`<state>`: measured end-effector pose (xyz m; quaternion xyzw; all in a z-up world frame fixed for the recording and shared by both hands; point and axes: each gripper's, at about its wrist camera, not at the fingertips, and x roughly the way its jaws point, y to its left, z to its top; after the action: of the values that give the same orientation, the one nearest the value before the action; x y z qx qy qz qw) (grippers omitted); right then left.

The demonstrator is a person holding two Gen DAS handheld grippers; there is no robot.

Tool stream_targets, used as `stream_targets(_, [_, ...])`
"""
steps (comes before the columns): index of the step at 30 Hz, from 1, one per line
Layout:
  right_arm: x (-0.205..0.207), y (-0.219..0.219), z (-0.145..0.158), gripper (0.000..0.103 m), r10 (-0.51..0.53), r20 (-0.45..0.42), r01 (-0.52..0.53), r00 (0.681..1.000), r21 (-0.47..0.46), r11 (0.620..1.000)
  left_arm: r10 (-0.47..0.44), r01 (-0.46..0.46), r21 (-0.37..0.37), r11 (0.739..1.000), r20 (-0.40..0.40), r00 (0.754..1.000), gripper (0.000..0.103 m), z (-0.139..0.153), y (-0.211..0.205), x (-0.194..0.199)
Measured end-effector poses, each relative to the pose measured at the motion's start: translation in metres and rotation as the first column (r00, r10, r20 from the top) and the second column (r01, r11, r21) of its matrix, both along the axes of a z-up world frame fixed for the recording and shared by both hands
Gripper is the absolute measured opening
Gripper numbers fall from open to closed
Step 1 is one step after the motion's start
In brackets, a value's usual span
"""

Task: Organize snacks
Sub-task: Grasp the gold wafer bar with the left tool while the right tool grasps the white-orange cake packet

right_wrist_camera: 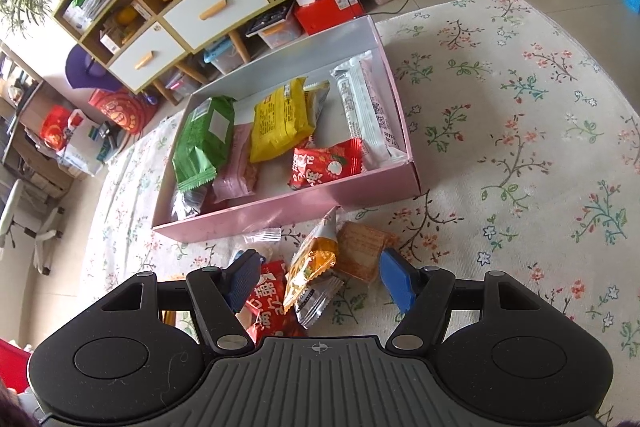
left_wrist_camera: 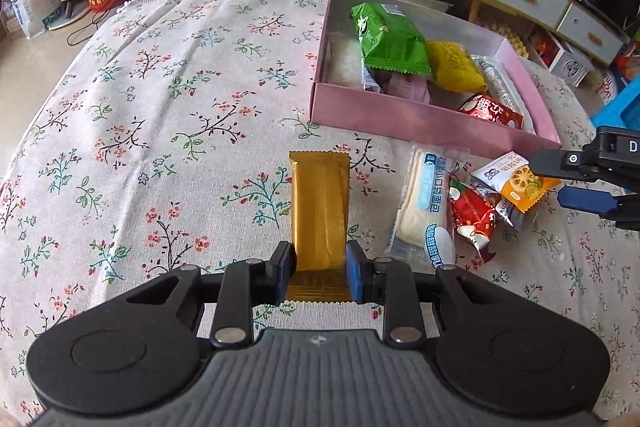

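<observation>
Left gripper [left_wrist_camera: 320,277] fingers clamp gold wafer pack [left_wrist_camera: 319,211] at its near end, looks light, crinkly, prob crushable; right gripper [right_wrist_camera: 318,279] fingers spread wide over loose snack pile [right_wrist_camera: 316,267], gripping nothing, w/ pink box [right_wrist_camera: 280,215] beyond.

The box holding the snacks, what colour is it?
Pink outside, pale whitish inside; the box shows best in the right wrist view.

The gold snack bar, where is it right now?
In the left wrist view the gold bar is pinched between the left gripper's fingers, above the flowered cloth, with the pink box ahead to its right.
</observation>
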<state>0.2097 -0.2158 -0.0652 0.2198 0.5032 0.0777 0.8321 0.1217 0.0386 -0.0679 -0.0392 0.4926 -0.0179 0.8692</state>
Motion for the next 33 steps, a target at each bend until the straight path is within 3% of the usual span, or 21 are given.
stream_targets(4, [0.003,0.002,-0.004,0.065,0.005,-0.009,-0.005,1.000,0.012,1.000,-0.003,0.003,0.002,1.000,0.001,1.000,0.026,0.000,-0.001,0.000])
stream_targets(11, [0.006,0.006,-0.009,0.050,0.011,-0.019,-0.010,1.000,0.033,0.999,-0.006,0.006,0.003,1.000,0.001,1.000,0.026,0.000,-0.002,0.000])
stream_targets(14, [0.006,0.009,-0.011,0.049,0.012,-0.018,-0.011,1.000,0.035,0.999,-0.010,0.010,0.003,1.000,0.003,1.000,0.026,0.000,-0.003,0.000])
stream_targets(23, [0.006,0.006,-0.017,0.024,-0.007,-0.031,0.010,0.999,0.087,0.996,-0.018,0.018,0.008,1.000,0.010,1.000,0.026,0.000,-0.005,0.001])
stream_targets(26, [0.006,0.007,-0.017,0.017,-0.012,-0.026,0.014,1.000,0.067,0.998,-0.021,0.021,0.009,1.000,0.011,1.000,0.026,0.000,-0.005,0.000])
stream_targets(33, [0.004,0.009,-0.014,0.013,-0.024,-0.014,0.025,1.000,0.042,0.999,-0.024,0.023,0.009,1.000,0.013,1.000,0.026,0.001,-0.006,0.000])
